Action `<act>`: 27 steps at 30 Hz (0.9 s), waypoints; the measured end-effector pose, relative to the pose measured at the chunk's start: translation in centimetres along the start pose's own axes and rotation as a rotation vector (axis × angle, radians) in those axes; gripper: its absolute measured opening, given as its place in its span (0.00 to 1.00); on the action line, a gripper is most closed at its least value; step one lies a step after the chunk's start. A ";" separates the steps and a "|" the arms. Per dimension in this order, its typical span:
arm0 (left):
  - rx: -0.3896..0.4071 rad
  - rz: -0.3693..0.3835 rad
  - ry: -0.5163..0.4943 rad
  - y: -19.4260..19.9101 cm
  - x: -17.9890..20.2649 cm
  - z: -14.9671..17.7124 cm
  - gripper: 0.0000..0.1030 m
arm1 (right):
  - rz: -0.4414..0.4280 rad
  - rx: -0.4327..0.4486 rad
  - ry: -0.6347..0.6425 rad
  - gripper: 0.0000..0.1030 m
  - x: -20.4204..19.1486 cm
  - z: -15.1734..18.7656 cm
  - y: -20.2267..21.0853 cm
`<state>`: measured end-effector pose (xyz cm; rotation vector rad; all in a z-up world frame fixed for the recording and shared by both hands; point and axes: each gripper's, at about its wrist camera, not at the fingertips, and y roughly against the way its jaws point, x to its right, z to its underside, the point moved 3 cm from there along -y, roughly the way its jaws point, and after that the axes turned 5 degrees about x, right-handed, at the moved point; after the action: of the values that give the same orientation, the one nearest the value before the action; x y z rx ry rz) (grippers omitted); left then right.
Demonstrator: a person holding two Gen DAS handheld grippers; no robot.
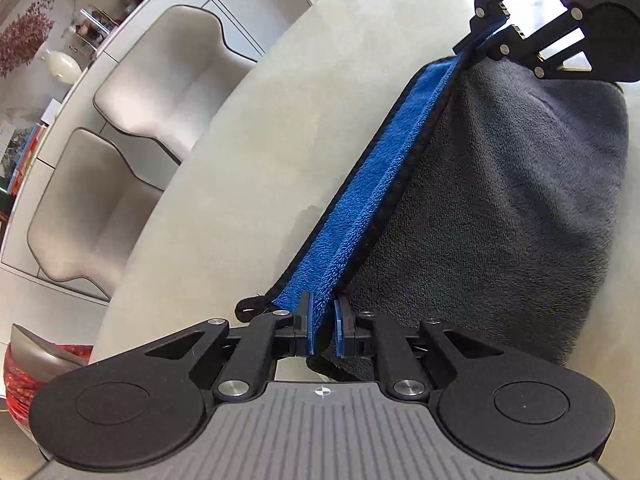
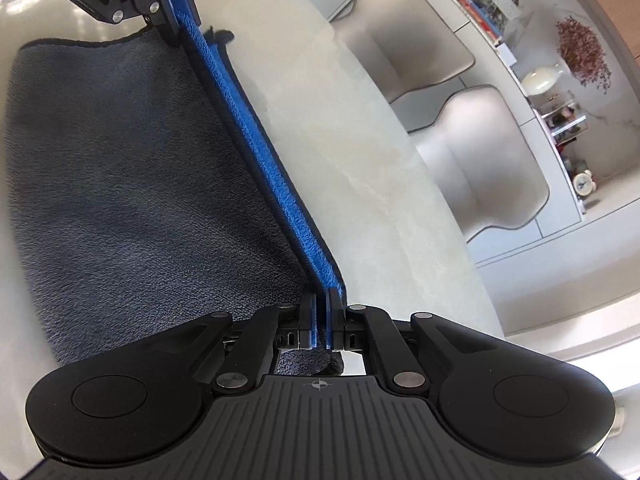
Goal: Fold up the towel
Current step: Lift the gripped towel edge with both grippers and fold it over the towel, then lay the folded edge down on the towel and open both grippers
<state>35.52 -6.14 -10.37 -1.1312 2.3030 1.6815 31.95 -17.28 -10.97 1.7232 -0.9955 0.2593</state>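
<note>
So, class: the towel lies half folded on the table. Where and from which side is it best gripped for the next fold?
Grip the towel at the two corners of its doubled long edge, where the blue strip shows. Come in level from each end, as the left gripper and right gripper do now: both layers meet there, so the fingers pinch them together.

The towel is charcoal grey on one face and bright blue on the other, edged in black stitching. Both claws are black with blue pads: the left claw and the right claw alike (each body carries grey ribbing with a small white crosshair mark). The desk is pale cream with faint marble veining. The chairs are light grey, piped in dark trim.
</note>
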 end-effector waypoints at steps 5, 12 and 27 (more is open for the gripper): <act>-0.002 0.007 0.009 -0.8 -0.1 0.4 0.10 | -0.005 -0.006 -0.003 0.03 0.2 0.0 -1.2; -0.009 0.013 0.031 -2.2 -0.8 0.2 0.13 | 0.001 -0.020 -0.011 0.03 0.4 0.0 -2.2; 0.022 -0.147 0.154 -1.1 -2.3 3.2 0.33 | 0.072 0.033 -0.091 0.09 1.2 -0.1 -2.4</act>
<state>36.75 -2.39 -11.44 -1.4342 2.2526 1.5641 34.50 -17.61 -11.85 1.7433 -1.1269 0.2468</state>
